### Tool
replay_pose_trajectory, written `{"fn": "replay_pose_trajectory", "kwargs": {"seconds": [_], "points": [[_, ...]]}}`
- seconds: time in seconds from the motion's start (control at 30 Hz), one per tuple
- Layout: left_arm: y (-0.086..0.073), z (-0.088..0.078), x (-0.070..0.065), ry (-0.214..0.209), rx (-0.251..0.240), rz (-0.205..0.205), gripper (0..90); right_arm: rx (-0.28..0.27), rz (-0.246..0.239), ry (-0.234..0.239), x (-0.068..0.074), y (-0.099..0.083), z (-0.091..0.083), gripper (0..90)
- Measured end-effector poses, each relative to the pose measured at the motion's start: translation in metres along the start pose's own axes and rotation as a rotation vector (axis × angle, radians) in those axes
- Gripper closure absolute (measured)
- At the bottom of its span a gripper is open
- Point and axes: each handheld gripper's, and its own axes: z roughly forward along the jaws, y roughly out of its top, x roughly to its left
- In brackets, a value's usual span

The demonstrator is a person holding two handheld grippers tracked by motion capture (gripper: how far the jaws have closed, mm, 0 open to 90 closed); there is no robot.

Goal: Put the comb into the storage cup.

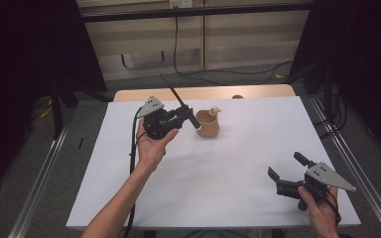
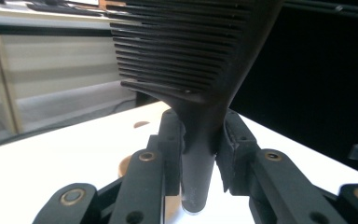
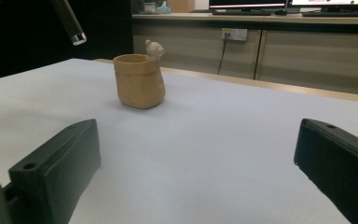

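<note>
My left gripper [image 1: 184, 115] is held above the white table [image 1: 218, 198], shut on a black comb [image 1: 172, 93]. In the left gripper view the comb [image 2: 186, 51] stands with its teeth up, and the jaws of the left gripper [image 2: 200, 135] clamp its handle. The handle's silver-tipped end [image 3: 72, 28] hangs just left of a tan cup [image 1: 208, 124] with a small figure on its rim. That cup [image 3: 139, 80] stands upright at the table's middle back. My right gripper [image 1: 286, 166] rests low at the front right, open and empty, and points toward the cup [image 3: 196, 154].
A wooden strip [image 1: 203, 92] runs along the table's far edge. Metal frame rails [image 1: 357, 168] flank both sides. A black cable [image 1: 131, 163] trails from the left gripper down the forearm. Cabinets and a wall socket [image 3: 234, 33] stand beyond the table.
</note>
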Motion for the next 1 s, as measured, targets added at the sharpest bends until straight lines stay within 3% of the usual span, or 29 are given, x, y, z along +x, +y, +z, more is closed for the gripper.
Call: {"fn": "replay_pose_trajectory", "kwargs": {"seconds": [0.17,0.33,0.4,0.47,0.83,1.0], "points": [[0.007,0.006,0.003,0.008,0.014,0.018,73.0,-0.013,-0.004,0.004,-0.002,0.0,-0.001,0.0],[0.013,0.011,0.006,0.015,0.025,0.011,73.0,-0.009,-0.007,0.01,-0.001,-0.001,0.0,0.0],[0.014,0.013,0.006,0.006,0.023,0.005,73.0,-0.006,0.021,0.021,-0.001,-0.002,0.001,0.0],[0.016,0.014,0.006,0.005,0.028,0.019,72.9,-0.005,0.007,0.018,0.0,-0.002,0.0,0.0],[0.019,0.032,0.011,0.026,0.044,0.001,73.0,0.005,0.014,0.04,0.001,-0.004,0.001,0.0],[0.019,0.043,0.013,0.047,0.062,0.037,73.0,-0.001,0.019,0.044,0.001,-0.004,0.001,0.0]]}}
